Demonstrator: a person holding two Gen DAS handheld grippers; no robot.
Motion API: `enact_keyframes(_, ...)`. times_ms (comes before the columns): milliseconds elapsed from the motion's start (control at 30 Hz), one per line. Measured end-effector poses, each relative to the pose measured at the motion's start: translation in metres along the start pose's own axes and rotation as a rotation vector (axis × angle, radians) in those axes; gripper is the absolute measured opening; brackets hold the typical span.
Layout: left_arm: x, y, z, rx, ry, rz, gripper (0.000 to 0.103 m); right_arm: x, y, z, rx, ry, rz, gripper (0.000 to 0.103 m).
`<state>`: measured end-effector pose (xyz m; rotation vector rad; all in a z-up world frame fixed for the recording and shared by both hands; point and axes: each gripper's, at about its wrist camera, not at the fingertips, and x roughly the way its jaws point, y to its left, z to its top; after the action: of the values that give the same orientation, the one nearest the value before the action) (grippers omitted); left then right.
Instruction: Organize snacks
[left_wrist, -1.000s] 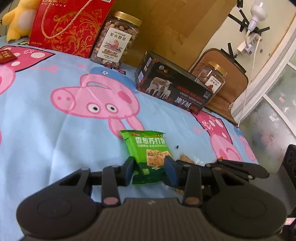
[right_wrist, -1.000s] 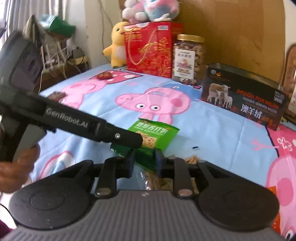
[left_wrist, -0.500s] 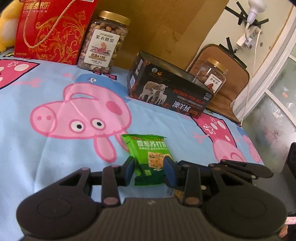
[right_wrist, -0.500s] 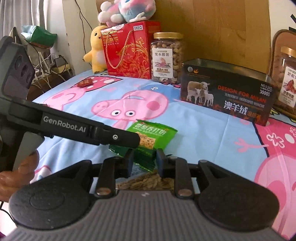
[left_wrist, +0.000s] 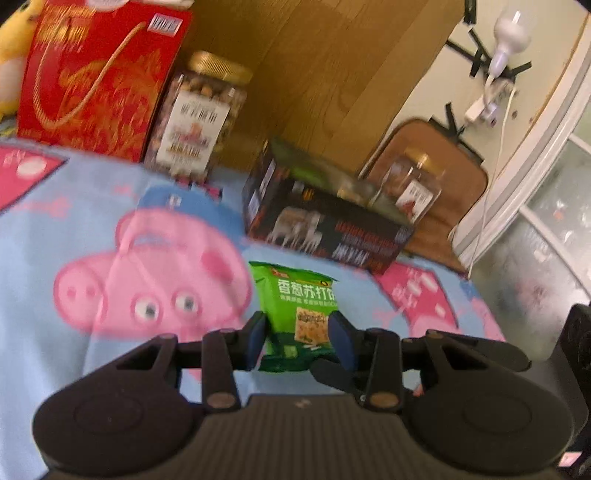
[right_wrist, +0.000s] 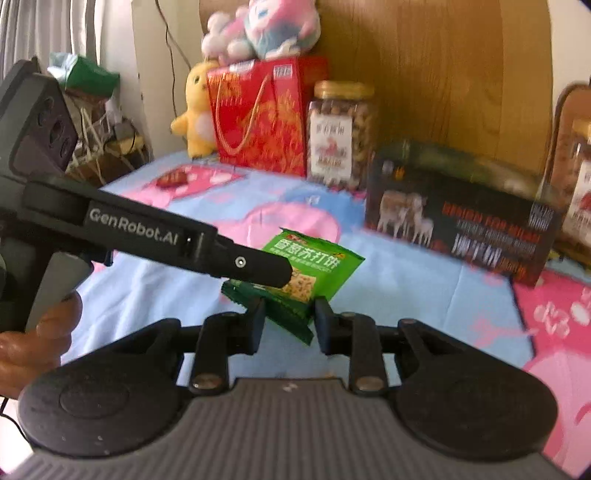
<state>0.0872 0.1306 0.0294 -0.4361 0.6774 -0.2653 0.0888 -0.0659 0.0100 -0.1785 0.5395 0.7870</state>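
The left gripper clamps the green snack packet between its fingers, lifted above the pig-print sheet; the right gripper stands with its fingers spread just wider than the packet's lower corner, seemingly not pinching it; the dark box sits at 12 o'clock from the packet; the nut jar and red gift bag stand at 11 o'clock.

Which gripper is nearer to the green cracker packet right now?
Left. The left gripper has its jaws shut on the green cracker packet. The right gripper sits just short of the packet's lower corner, apparently without gripping it.
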Motion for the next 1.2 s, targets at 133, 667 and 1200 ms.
enact_keyframes(133, 0.008, -0.016, 0.031, 0.047, -0.043, -0.009, 0.037, -0.003, -0.005, 0.018, -0.045, -0.074, -0.055, 0.031)
enact_keyframes(667, 0.108, -0.038, 0.126, 0.092, -0.067, -0.004, 0.037, 0.04, -0.093, 0.088, 0.074, -0.141, -0.188, 0.03)
enact_keyframes(1200, 0.069, -0.028, 0.101, 0.093, -0.097, 0.005, 0.039, 0.017, -0.097, 0.072, 0.122, -0.163, -0.21, 0.036)
